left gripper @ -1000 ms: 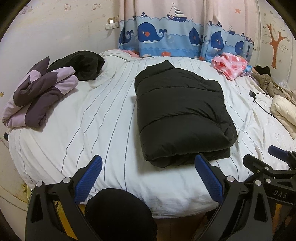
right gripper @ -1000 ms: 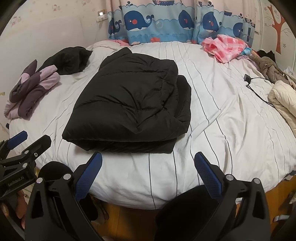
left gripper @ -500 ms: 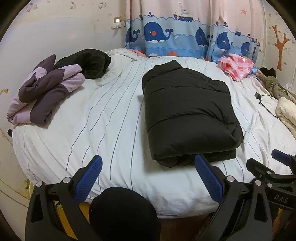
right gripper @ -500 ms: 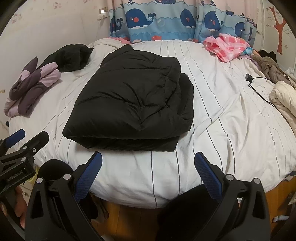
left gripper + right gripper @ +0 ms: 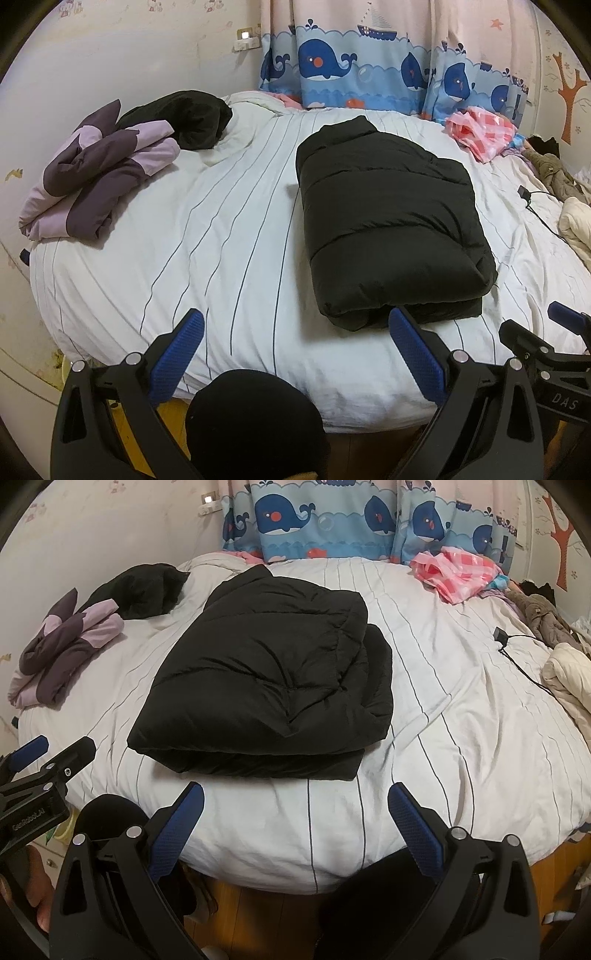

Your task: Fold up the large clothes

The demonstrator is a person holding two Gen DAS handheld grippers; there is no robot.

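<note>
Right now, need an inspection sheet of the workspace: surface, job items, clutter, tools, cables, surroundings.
Surface: bed with white striped cover, wrinkled.
Job's things: black puffer jacket folded into a rectangle, lying mid-bed.
Clutter: purple garment and black garment far left; pink checked cloth at the back; cream garment right.
Tools: left tool and right tool open, empty, short of the bed edge.
Cables: black charger cable, right side.
Surroundings: whale curtain, wall.

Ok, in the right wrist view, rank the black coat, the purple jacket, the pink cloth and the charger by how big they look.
1. black coat
2. purple jacket and pink cloth: look alike, unranked
3. charger
</note>
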